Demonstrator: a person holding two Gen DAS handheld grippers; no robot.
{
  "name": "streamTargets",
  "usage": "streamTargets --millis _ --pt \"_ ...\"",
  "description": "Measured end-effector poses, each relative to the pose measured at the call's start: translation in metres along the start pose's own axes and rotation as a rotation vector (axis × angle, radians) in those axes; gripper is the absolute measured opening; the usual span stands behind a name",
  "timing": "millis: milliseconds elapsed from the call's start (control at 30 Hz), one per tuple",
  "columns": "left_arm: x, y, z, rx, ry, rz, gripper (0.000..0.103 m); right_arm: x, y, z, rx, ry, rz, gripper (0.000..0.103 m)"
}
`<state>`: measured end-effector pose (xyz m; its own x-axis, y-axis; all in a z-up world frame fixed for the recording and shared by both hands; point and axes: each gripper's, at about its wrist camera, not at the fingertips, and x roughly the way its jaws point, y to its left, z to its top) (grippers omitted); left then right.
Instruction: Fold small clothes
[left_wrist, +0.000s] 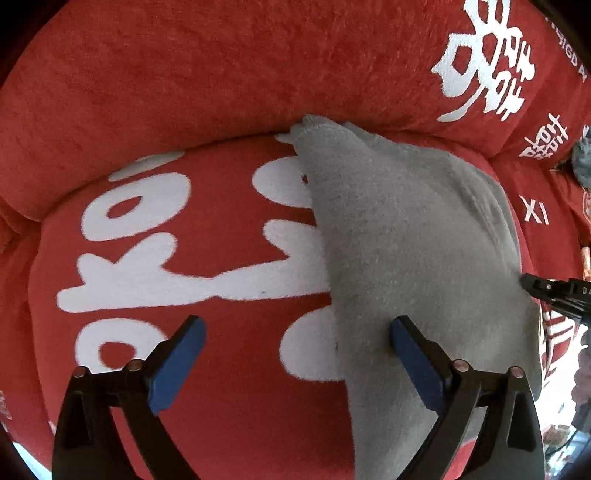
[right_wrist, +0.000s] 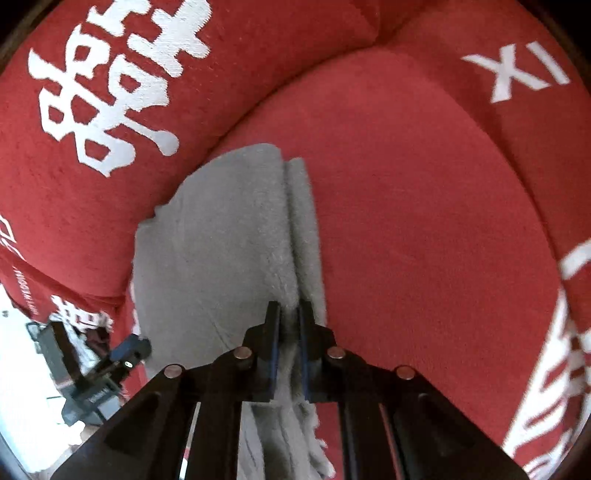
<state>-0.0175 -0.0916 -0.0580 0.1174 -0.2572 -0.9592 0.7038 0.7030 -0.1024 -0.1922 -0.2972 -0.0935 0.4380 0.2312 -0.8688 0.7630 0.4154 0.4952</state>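
Fleece, grey and soft, is lying as a folded garment (left_wrist: 406, 236) on a plush red sofa cushion (left_wrist: 229, 424) with white lettering. Left tool (left_wrist: 297, 332) is hovering wide apart over the garment's edge, gripping nothing. Right tool (right_wrist: 290, 314) is pinching a raised ridge of the grey cloth.

We see a plain grey garment (left_wrist: 406, 229) on a red sofa cover (left_wrist: 184, 81). The cover has big white characters. Our tools have blue pads (left_wrist: 417, 365).
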Motion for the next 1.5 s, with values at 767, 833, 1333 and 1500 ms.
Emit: streamTargets --millis 767,833,1333,1500 --pt "0.005 -0.027 -0.077 0.101 0.145 -0.059 0.101 -0.026 0.043 -0.096 -0.203 0.072 -0.076 0.012" --pt "0.008 -0.026 -0.079 0.102 0.152 -0.058 0.101 -0.017 0.033 -0.095 -0.177 0.082 -0.121 0.009" --pt "-0.02 -0.02 -0.076 0.061 0.143 -0.014 0.1 -0.02 0.026 -0.108 -0.1 0.093 -0.173 0.011" --pt "-0.025 -0.019 -0.068 0.056 0.158 -0.005 0.101 -0.038 0.027 -0.109 -0.059 0.058 -0.195 0.015"
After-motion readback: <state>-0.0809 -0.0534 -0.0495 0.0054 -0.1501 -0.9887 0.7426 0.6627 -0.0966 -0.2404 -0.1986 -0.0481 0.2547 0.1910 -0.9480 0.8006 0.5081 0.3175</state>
